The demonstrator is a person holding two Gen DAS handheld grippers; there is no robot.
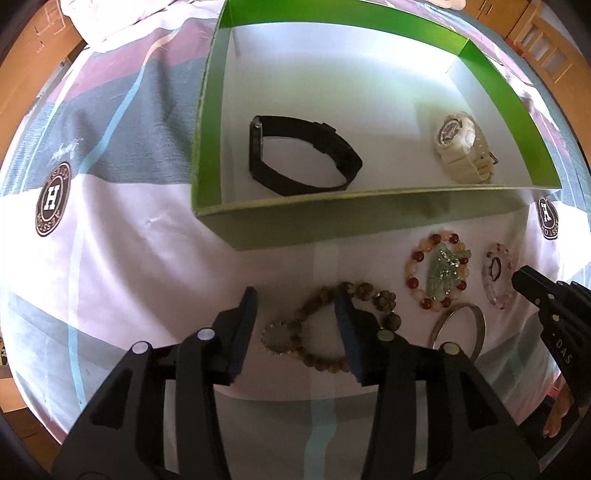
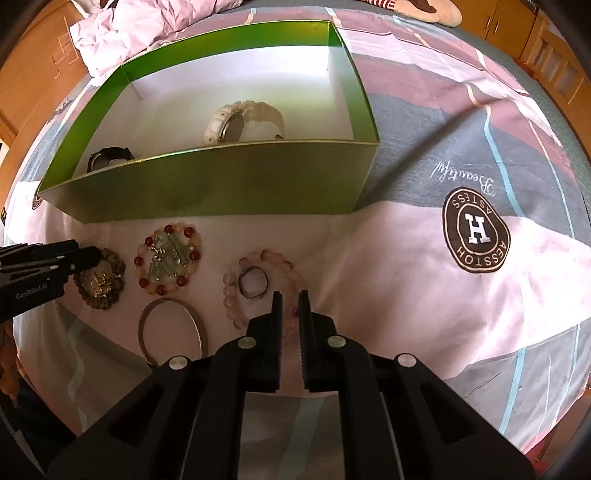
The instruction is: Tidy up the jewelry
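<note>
A green box [image 1: 332, 218] [image 2: 221, 184] with a white floor stands on the bedsheet. In it lie a black watch [image 1: 299, 158] [image 2: 109, 157] and a cream watch [image 1: 461, 147] [image 2: 243, 123]. In front of the box lie a brown bead bracelet [image 1: 321, 325] [image 2: 99, 284], a red-and-amber bracelet with a green pendant [image 1: 439, 273] [image 2: 168, 258], a pink bead bracelet [image 1: 498, 273] [image 2: 236, 295] with a ring [image 2: 253, 282] inside it, and a metal bangle [image 1: 461, 325] [image 2: 171, 328]. My left gripper [image 1: 299, 299] is open, straddling the brown bracelet. My right gripper [image 2: 290, 295] is narrowly open over the pink bracelet's near side.
The bedsheet [image 2: 424, 295] is pink, grey and white with round H logos [image 2: 476, 229] [image 1: 53, 199]. A crumpled pink quilt [image 2: 147, 22] lies behind the box. Wooden furniture [image 2: 554, 62] borders the bed.
</note>
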